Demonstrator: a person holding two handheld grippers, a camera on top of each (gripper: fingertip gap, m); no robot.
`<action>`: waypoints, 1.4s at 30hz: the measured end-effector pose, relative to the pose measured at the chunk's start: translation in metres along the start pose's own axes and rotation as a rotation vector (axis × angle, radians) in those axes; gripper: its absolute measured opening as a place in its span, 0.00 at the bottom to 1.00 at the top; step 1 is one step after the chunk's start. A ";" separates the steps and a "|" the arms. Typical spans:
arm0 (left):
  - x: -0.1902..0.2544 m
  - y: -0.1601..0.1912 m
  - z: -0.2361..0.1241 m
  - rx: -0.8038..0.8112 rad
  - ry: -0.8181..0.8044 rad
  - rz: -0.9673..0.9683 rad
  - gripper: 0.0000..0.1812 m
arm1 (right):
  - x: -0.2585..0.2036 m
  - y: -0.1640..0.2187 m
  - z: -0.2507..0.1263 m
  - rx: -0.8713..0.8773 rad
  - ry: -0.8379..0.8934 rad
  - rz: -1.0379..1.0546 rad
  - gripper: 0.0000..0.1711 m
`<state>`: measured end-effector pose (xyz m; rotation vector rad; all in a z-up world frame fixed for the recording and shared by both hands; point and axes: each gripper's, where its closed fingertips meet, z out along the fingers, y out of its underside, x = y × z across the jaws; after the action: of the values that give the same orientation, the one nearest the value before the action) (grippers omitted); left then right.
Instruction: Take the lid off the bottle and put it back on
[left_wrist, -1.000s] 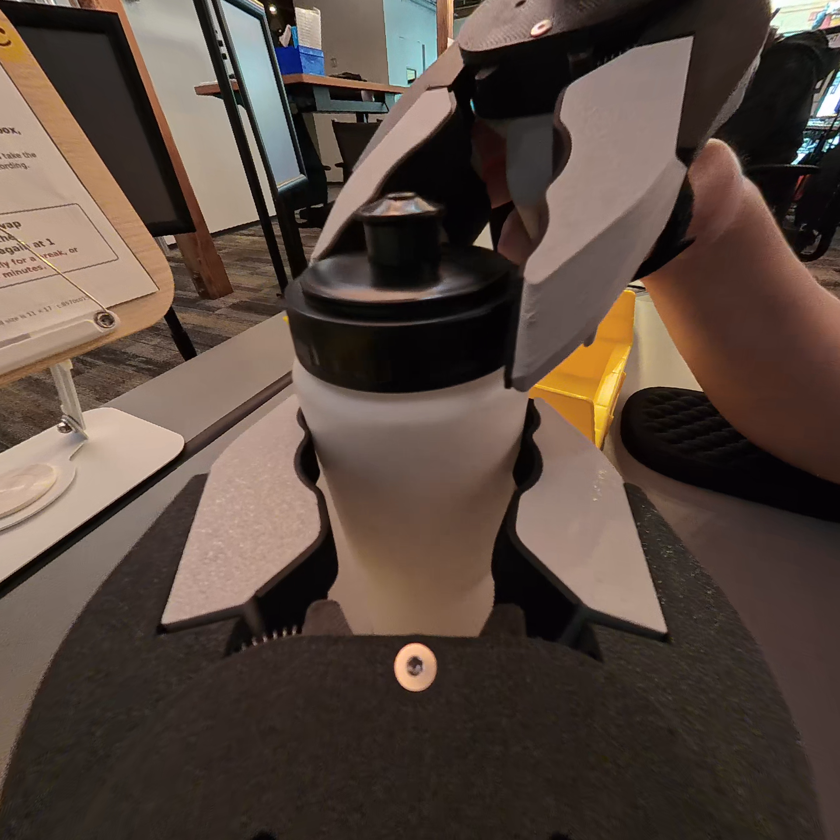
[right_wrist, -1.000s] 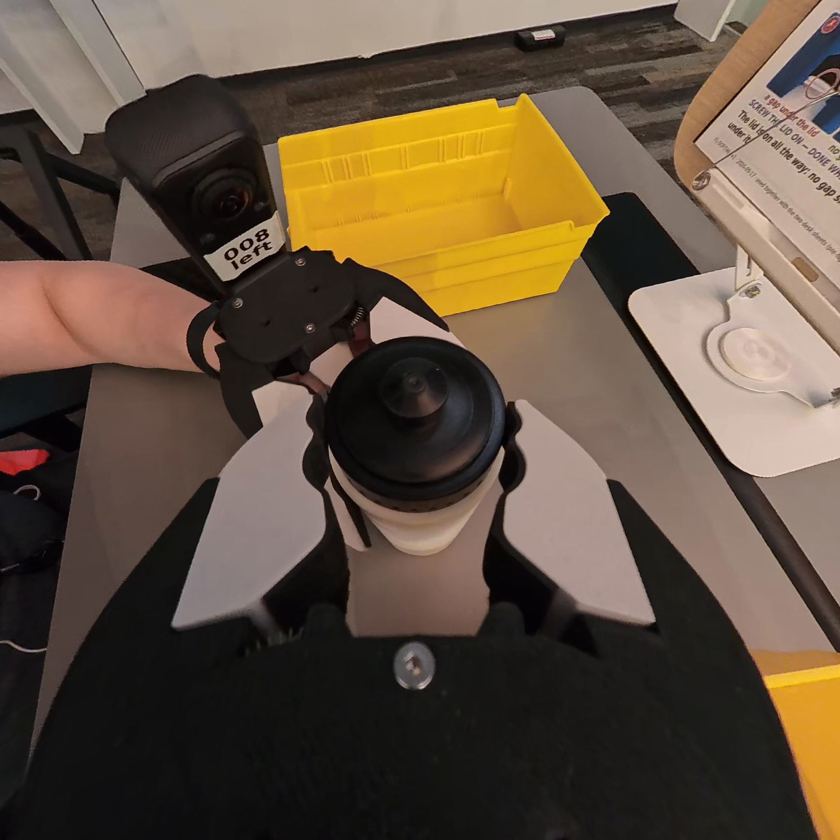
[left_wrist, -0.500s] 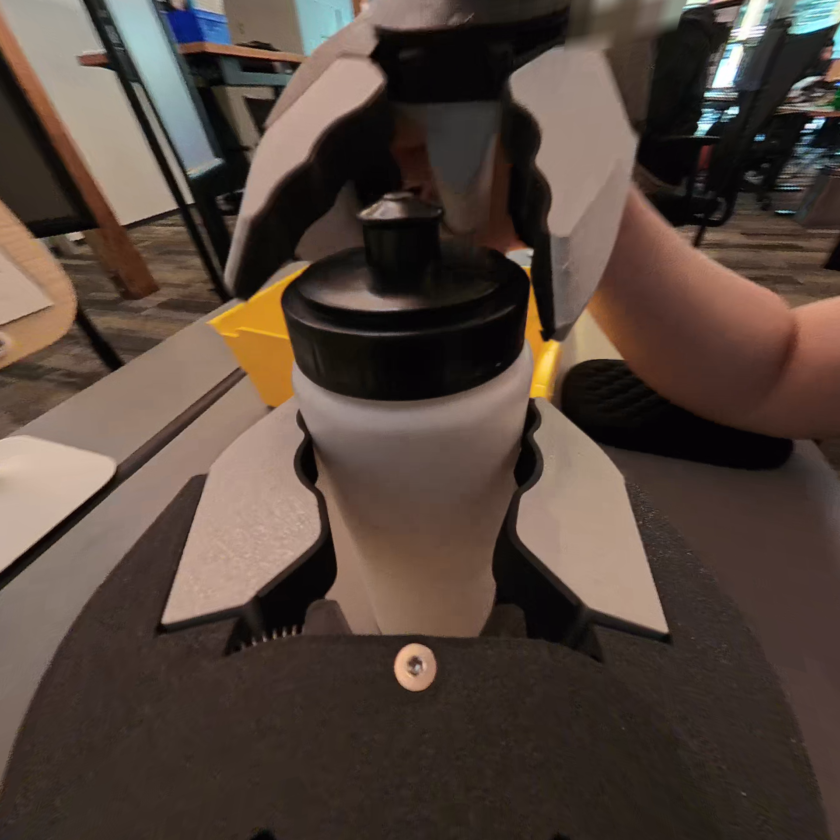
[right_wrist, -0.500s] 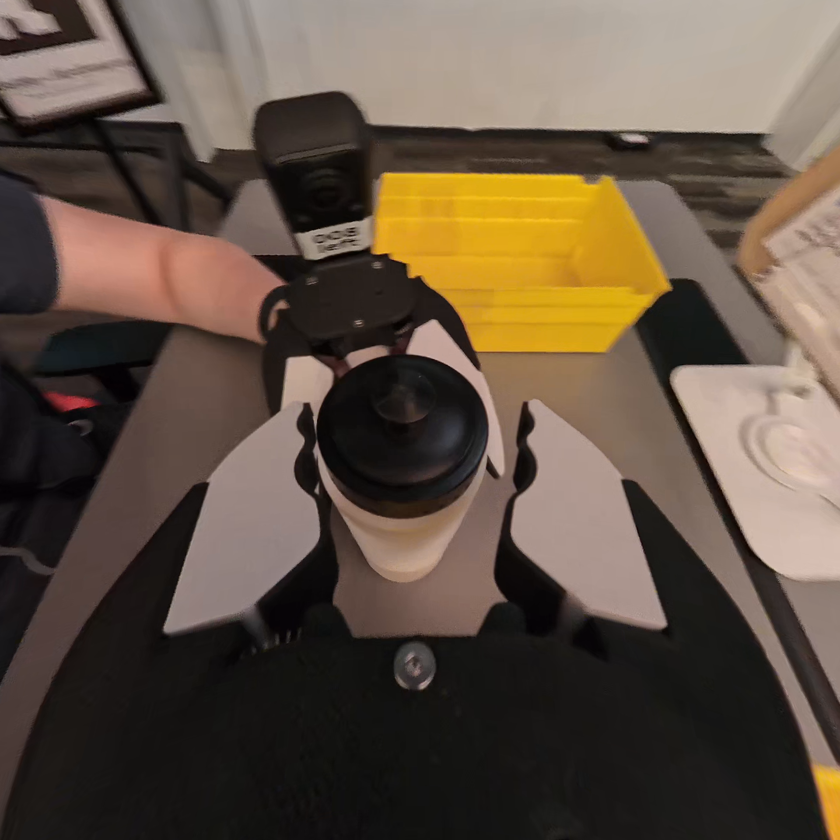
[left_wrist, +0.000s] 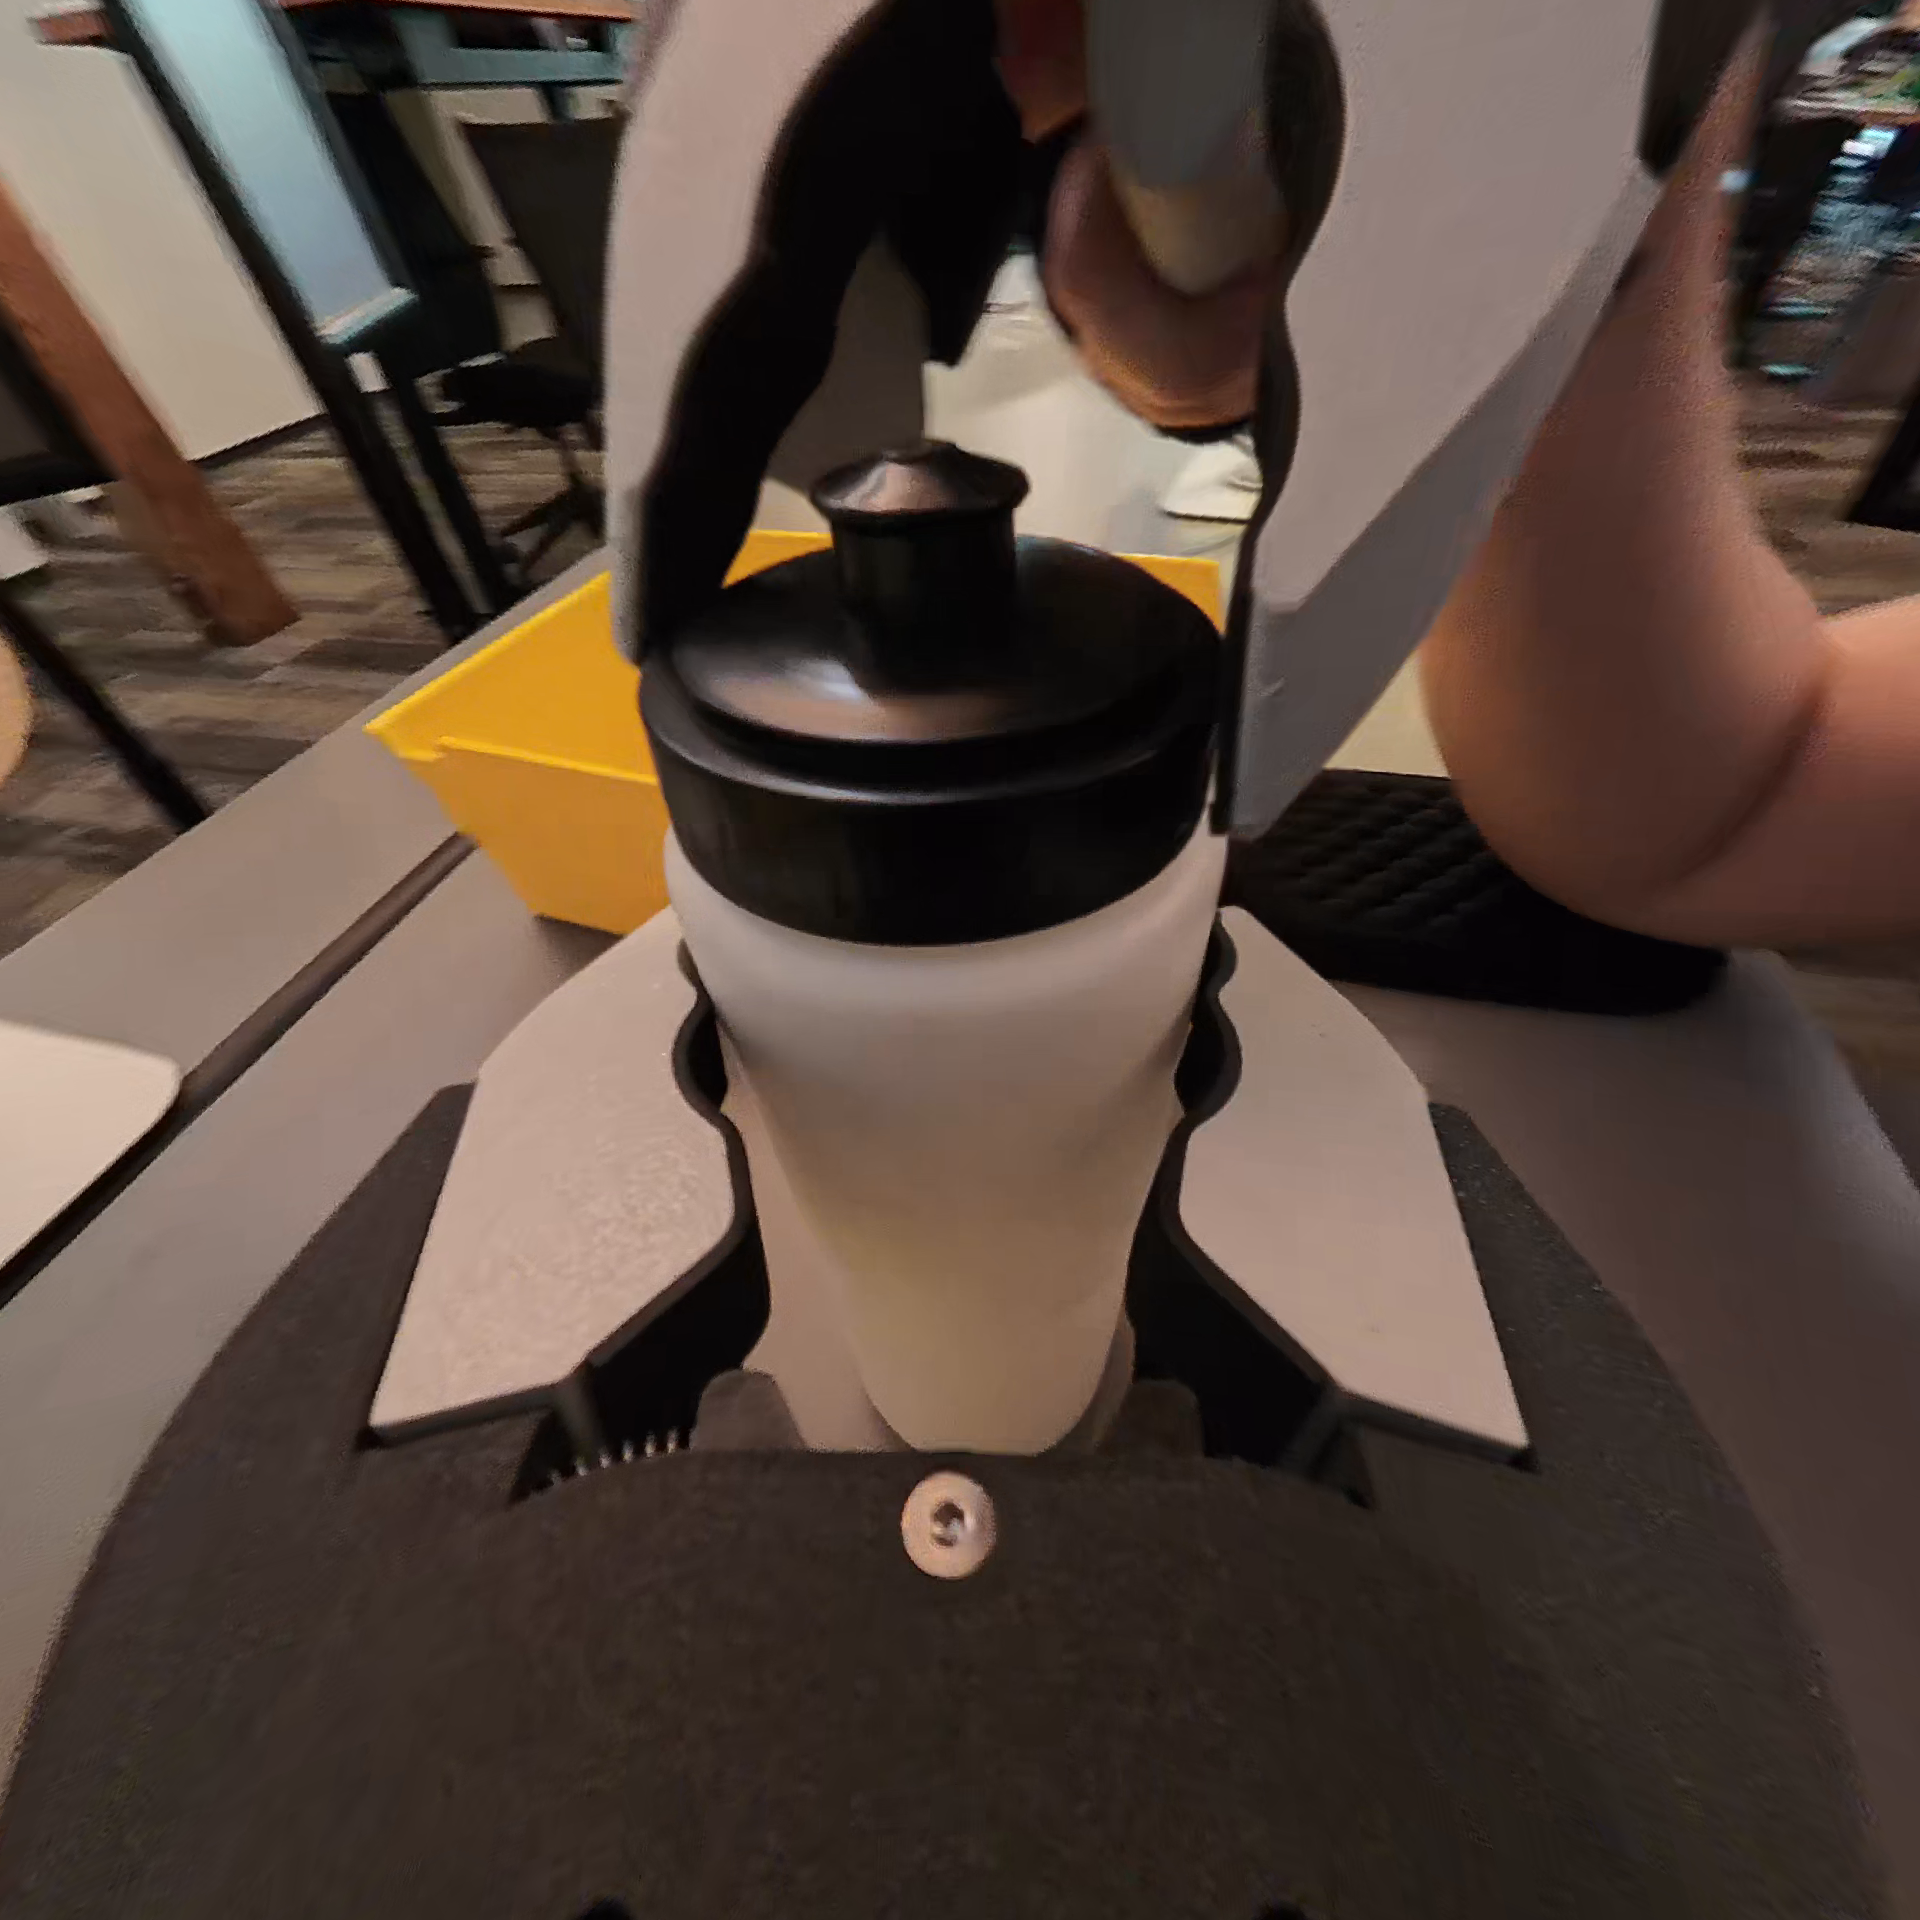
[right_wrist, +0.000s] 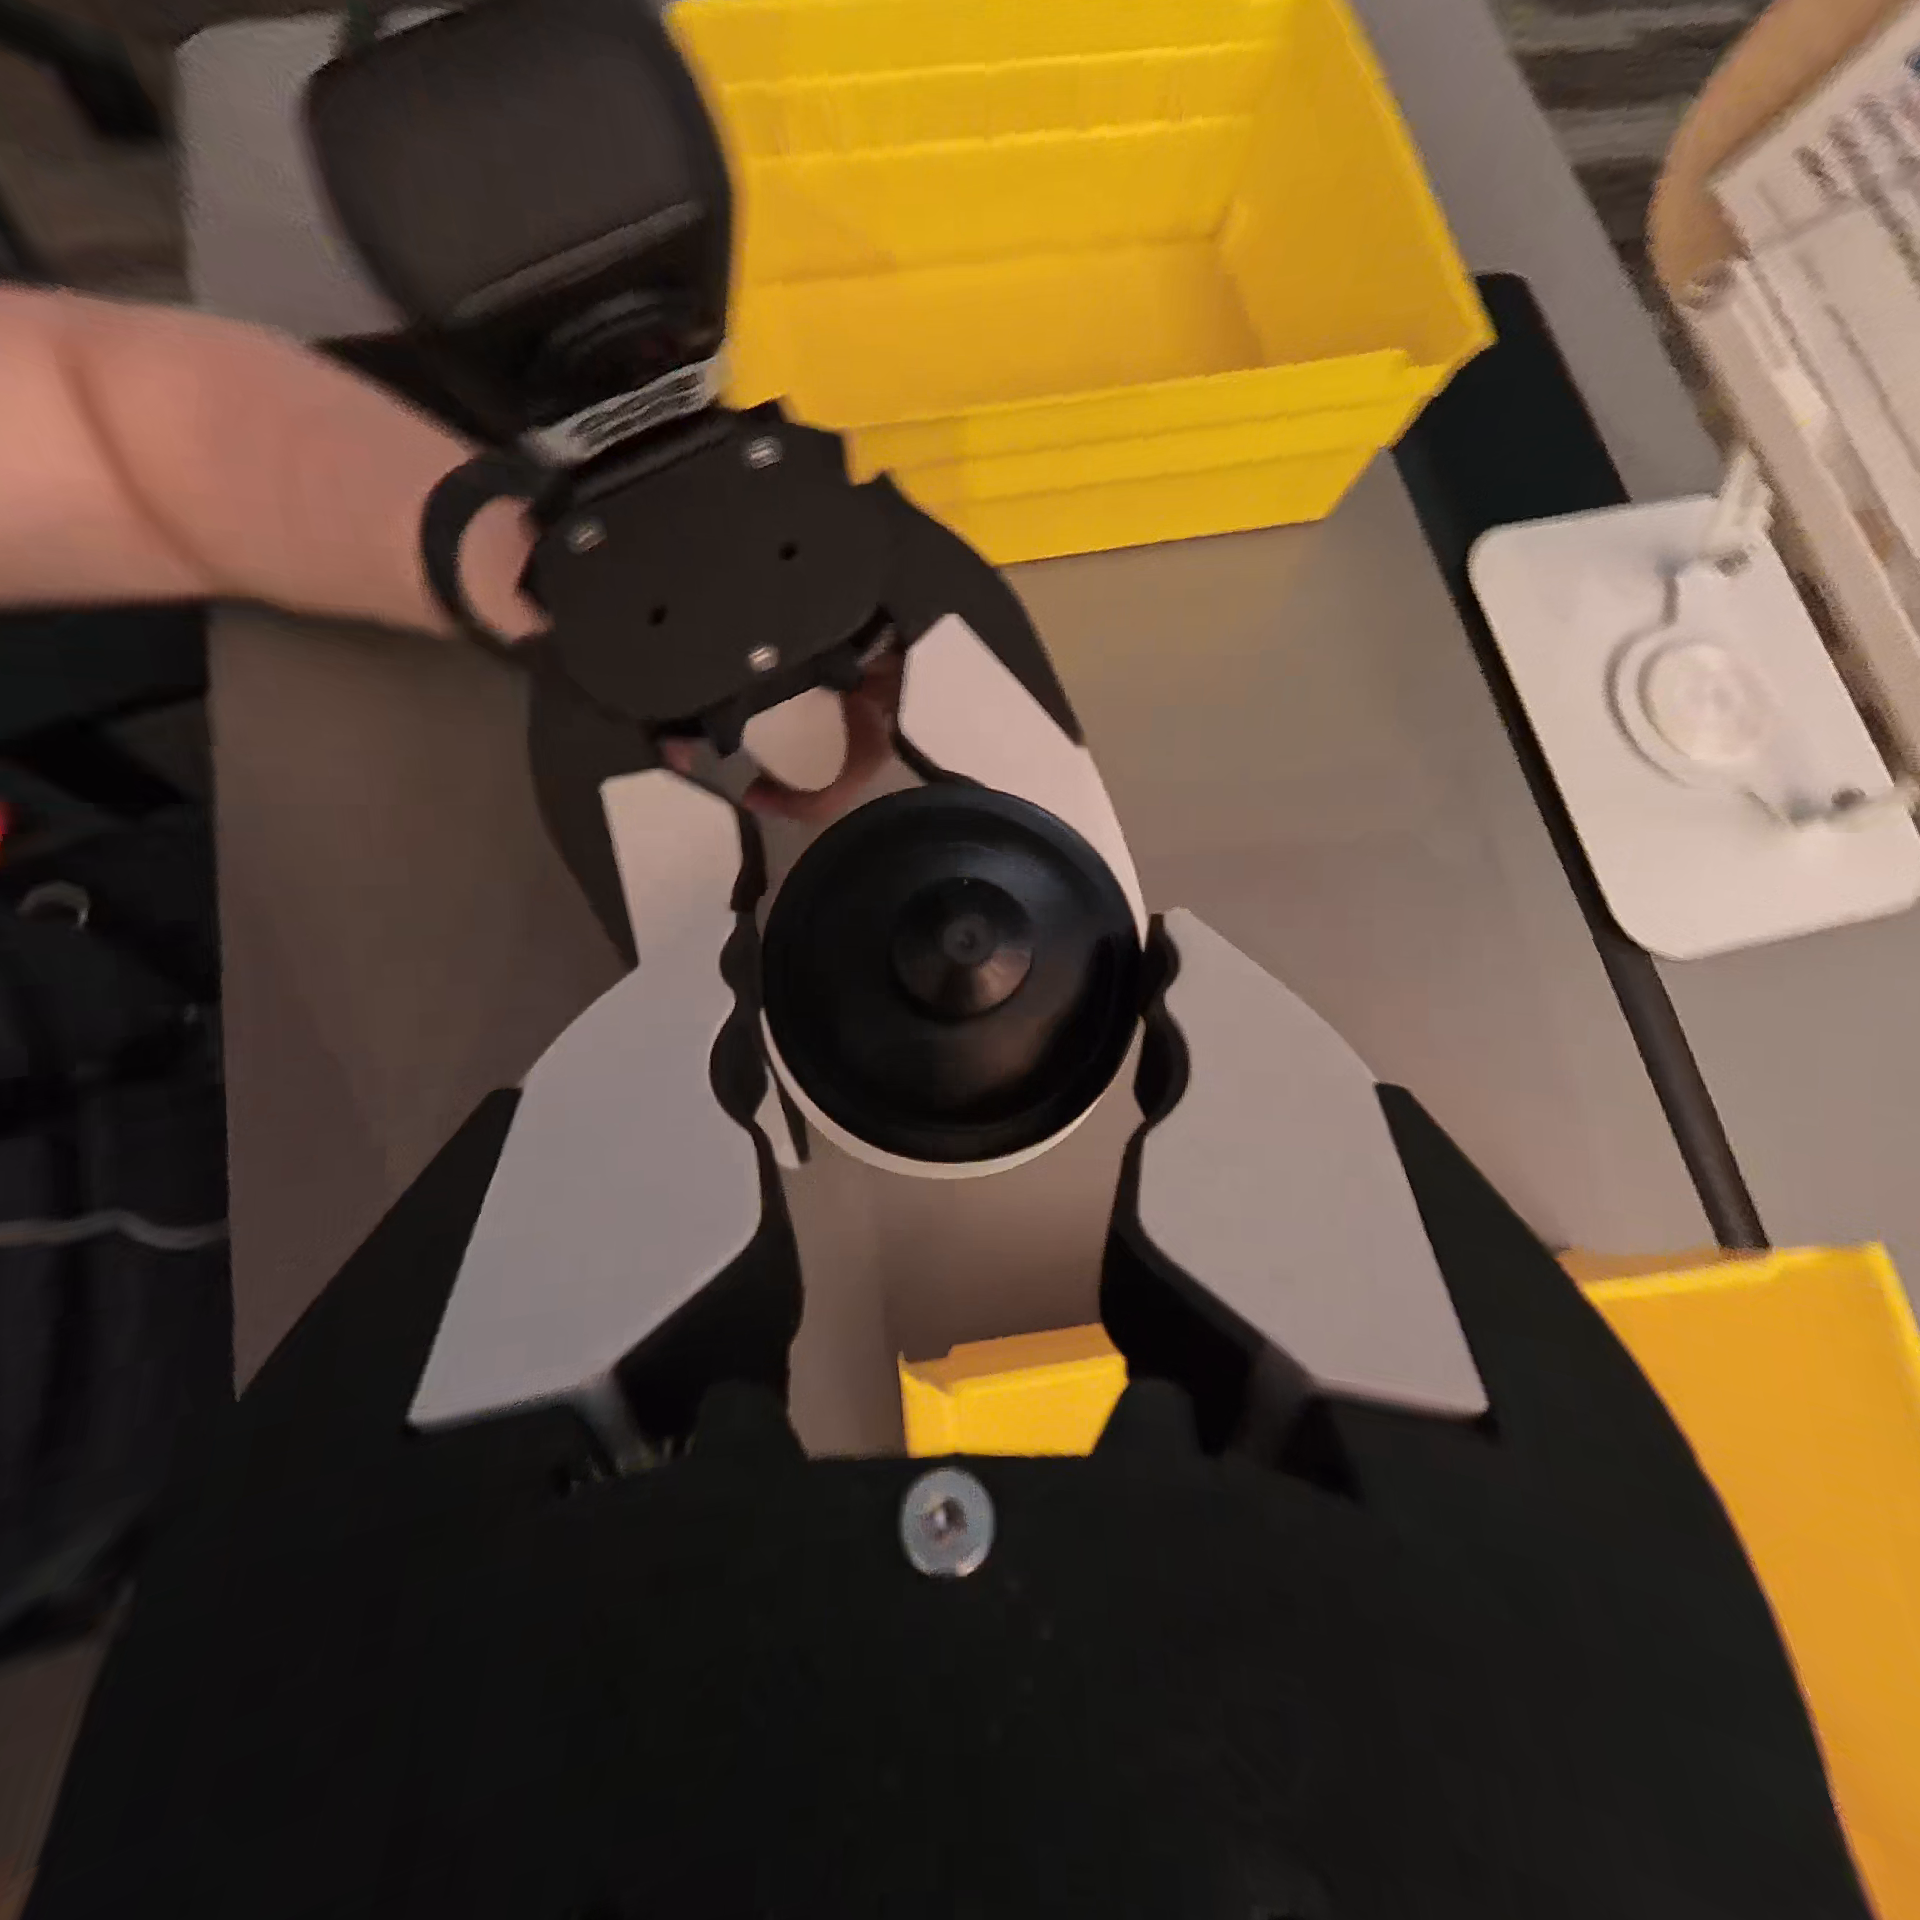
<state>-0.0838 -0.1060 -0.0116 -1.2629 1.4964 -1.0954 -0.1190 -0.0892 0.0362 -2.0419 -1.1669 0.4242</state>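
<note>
A white bottle (left_wrist: 956, 1143) with a black spout lid (left_wrist: 935, 790) stands upright on the grey table (left_wrist: 260, 935). My left gripper (left_wrist: 951, 987) is shut on the bottle's white body just below the lid, a pad pressing on each side. My right gripper (right_wrist: 951, 966) comes down from above and is shut on the lid (right_wrist: 951, 977), with its pads against the lid's rim on both sides. It also shows in the left wrist view (left_wrist: 935, 707), straddling the lid. The lid sits on the bottle's neck.
A yellow bin (right_wrist: 1091, 312) stands just behind the bottle, and a second yellow bin (right_wrist: 1766, 1455) is at the near right. A white stand base (right_wrist: 1683, 727) with a sign board is on the right. A black pad (left_wrist: 1455, 894) lies under the person's forearm.
My right gripper let go of the lid, opened wider, turned around it and closed on the lid again. My left gripper kept its hold on the bottle.
</note>
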 end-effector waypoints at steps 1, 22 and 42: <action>0.009 0.000 0.000 -0.003 0.057 0.014 0.48 | -0.008 0.002 -0.003 0.004 -0.051 -0.071 0.41; 0.012 0.001 0.005 -0.031 0.026 -0.028 0.48 | -0.007 0.010 0.003 -0.103 0.072 0.032 0.45; -0.002 0.003 0.002 -0.041 -0.042 -0.051 0.48 | 0.004 0.005 -0.002 -0.042 0.069 0.077 0.46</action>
<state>-0.0819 -0.1042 -0.0149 -1.3514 1.4687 -1.0695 -0.1129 -0.0885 0.0339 -2.1256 -1.0670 0.3658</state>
